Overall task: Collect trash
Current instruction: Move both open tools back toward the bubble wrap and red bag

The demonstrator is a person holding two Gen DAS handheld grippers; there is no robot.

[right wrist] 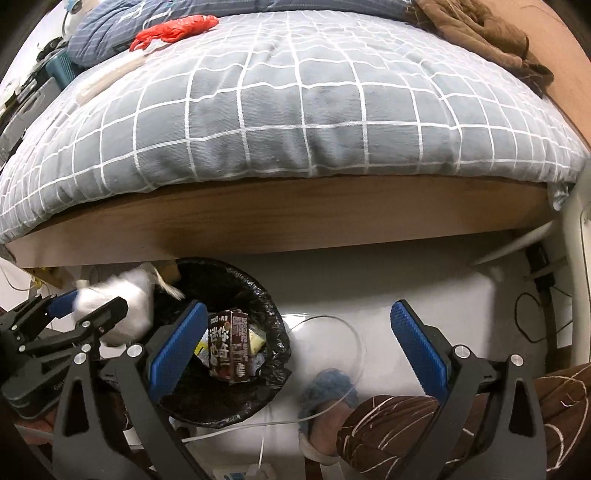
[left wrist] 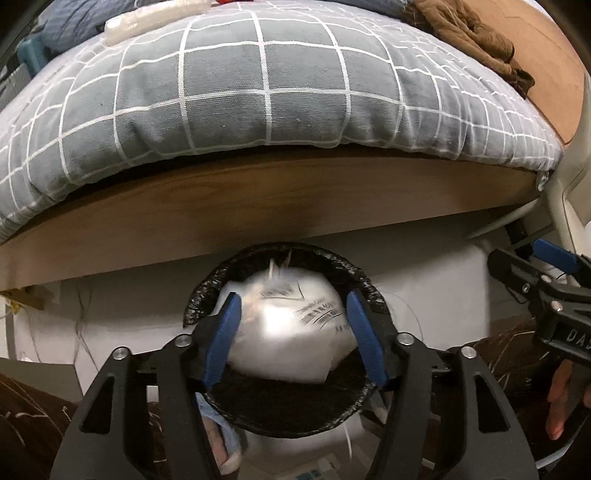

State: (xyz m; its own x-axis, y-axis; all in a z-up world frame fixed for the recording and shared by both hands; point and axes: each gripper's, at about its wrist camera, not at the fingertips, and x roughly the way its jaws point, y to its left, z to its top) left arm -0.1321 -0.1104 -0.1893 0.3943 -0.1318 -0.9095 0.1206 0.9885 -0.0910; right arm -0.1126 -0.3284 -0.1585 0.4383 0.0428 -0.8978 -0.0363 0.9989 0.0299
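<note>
A white plastic bag [left wrist: 291, 328] with black print hangs blurred between the blue pads of my left gripper [left wrist: 293, 325], directly over the black-lined bin [left wrist: 364, 282]. The pads stand just off the bag's sides and the jaws are open. From the right wrist view, the left gripper [right wrist: 88, 306] and the white bag [right wrist: 122, 306] sit at the bin's left rim. The bin [right wrist: 267, 299] holds a brown drink carton [right wrist: 227, 347] and other wrappers. My right gripper [right wrist: 295, 343] is wide open and empty, to the right of the bin over the floor; it also shows at the edge [left wrist: 546, 291].
A bed with a grey checked duvet [right wrist: 295, 110] and wooden frame [right wrist: 277, 218] overhangs the bin. A red plastic bag [right wrist: 173, 27] and a clear wrapper [left wrist: 147, 20] lie on the bed, brown clothing [right wrist: 480, 29] at its far right. A blue-slippered foot [right wrist: 328, 387] and thin cable [right wrist: 354, 339] are on the white floor.
</note>
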